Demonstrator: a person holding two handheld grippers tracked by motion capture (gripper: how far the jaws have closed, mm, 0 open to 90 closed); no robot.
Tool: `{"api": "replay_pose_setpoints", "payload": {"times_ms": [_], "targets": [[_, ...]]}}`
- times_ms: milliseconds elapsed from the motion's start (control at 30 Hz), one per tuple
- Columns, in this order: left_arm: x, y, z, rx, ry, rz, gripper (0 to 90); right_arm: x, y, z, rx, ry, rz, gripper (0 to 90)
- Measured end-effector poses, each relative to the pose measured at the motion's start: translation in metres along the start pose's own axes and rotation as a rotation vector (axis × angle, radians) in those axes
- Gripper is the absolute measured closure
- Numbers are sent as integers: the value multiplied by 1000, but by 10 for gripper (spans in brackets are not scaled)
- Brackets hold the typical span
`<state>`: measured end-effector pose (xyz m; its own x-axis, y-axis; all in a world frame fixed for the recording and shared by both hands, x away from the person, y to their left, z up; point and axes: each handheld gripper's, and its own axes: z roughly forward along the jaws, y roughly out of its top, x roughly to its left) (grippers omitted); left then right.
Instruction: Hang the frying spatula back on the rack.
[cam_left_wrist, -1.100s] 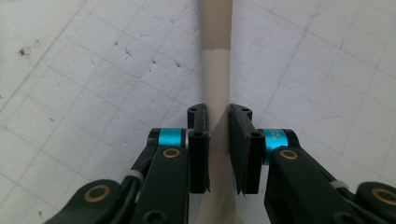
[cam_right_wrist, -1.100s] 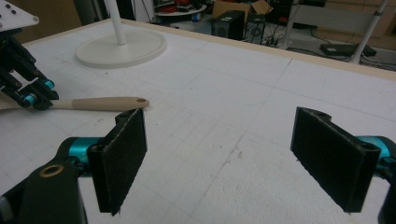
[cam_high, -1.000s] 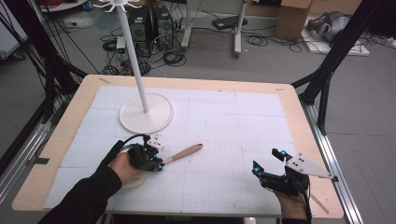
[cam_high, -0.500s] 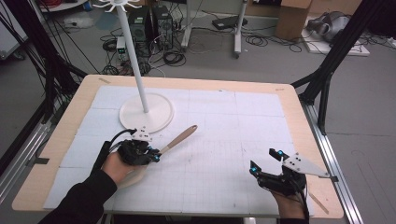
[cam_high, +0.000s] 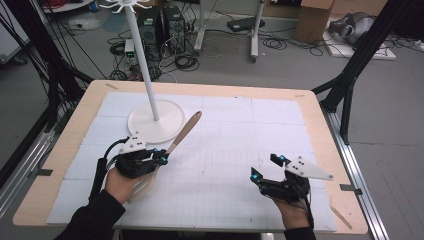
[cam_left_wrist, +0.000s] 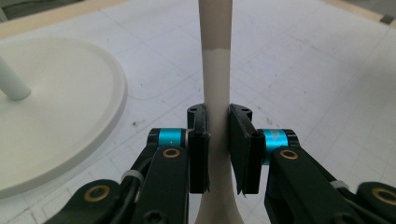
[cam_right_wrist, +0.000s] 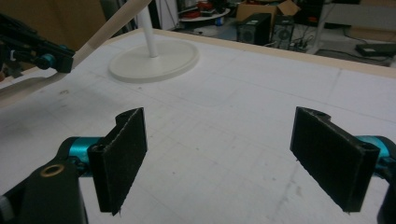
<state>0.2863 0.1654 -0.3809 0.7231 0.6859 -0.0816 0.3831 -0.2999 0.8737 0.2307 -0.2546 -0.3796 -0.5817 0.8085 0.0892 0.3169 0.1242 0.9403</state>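
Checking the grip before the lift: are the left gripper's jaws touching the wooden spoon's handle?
Touching. The left gripper view shows the left gripper with both jaws pressed flat against the wooden spoon handle, no gap.

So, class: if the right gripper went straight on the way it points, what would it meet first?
The right gripper, jaws open and empty, points across bare table. The way looks free; the stand's round base lies left of that line, though depth is hard to judge.

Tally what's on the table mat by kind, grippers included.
Wooden utensil, clamped in the left gripper: 1
White stand with round base and pole: 1
Grippers: 2, the left one plus the right gripper, open with nothing between its jaws
Total: 4
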Motion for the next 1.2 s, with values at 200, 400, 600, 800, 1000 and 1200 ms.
{"api": "replay_pose_setpoints", "payload": {"times_ms": [200,400,600,800,1000,1200], "targets": [[-8,0,-7,-83,-9,-8,777,20,18,31,-7,72,-11,175],[-11,0,-15,-150,-11,-11,777,37,42,56,-23,122,-37,174],[-15,0,-16,-177,-8,-1,777,54,64,80,-22,176,-49,175],[-23,1,-15,-193,-10,23,777,67,77,102,-16,223,-50,214],[-29,1,-12,-184,-21,50,777,77,86,117,-4,255,-41,231],[-36,1,-9,-175,-23,77,777,80,98,120,-39,276,-5,279]]}}
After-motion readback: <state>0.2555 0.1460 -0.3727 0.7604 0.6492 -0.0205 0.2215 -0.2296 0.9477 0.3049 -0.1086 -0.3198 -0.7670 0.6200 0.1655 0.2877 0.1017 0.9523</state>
